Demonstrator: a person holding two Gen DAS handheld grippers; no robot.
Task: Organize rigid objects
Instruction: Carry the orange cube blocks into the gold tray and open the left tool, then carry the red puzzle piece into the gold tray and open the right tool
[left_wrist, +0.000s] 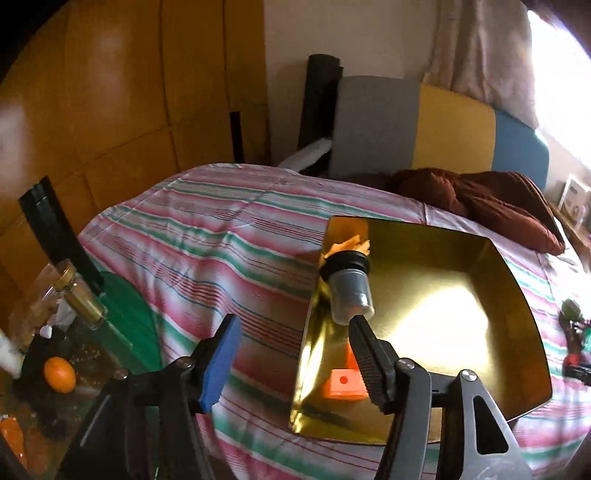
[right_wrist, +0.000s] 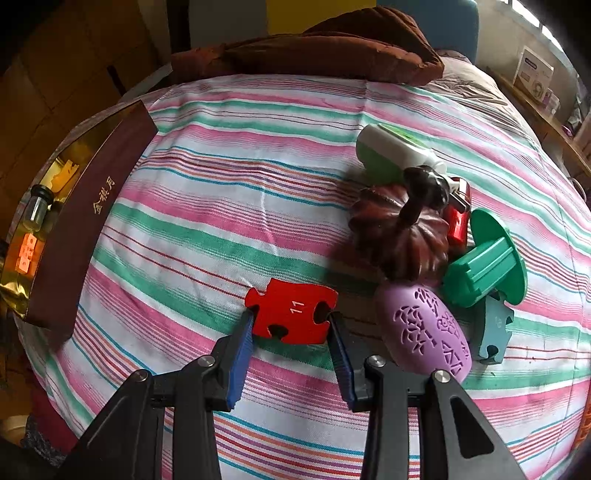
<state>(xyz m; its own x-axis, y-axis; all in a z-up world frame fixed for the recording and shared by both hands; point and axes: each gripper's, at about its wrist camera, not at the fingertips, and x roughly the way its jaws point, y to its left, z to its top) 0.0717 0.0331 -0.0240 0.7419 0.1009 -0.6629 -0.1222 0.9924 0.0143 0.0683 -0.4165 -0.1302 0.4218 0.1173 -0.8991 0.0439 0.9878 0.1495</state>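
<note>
Right now two steps of the sorting overlap on the striped bedspread (right_wrist: 229, 206). The right gripper (right_wrist: 291, 317) has its blue pads set against both ends of the red jigsaw piece (right_wrist: 293, 314), the one marked 11, which lies flat on the cloth just left of the unsorted pile: a purple patterned oval case (right_wrist: 424, 328), a dark carved pumpkin (right_wrist: 400, 236), a green flanged plastic part (right_wrist: 487, 266), a pale blue jigsaw piece (right_wrist: 495, 328) and a white-and-green bottle (right_wrist: 391, 153). The jaws look closed on the piece, though it is not yet lifted.

The left gripper (left_wrist: 291, 325) hangs over the near left corner of the gold-lined box (left_wrist: 517, 295) with its jaws apart and nothing clamped. A small glass vial with a black cap (left_wrist: 349, 291) lies inside the box against the left wall, its base close to the tip of the right-hand finger; whether they touch I cannot tell. An orange block (left_wrist: 341, 384) already rests in the box's near corner.

So the vial appears delivered and the puzzle piece is the item in hand. Next, the right gripper probably needs to raise the piece clear of the cloth and carry it leftwards to the box, which sits well apart from the pile, while the left gripper clears the box.
</note>
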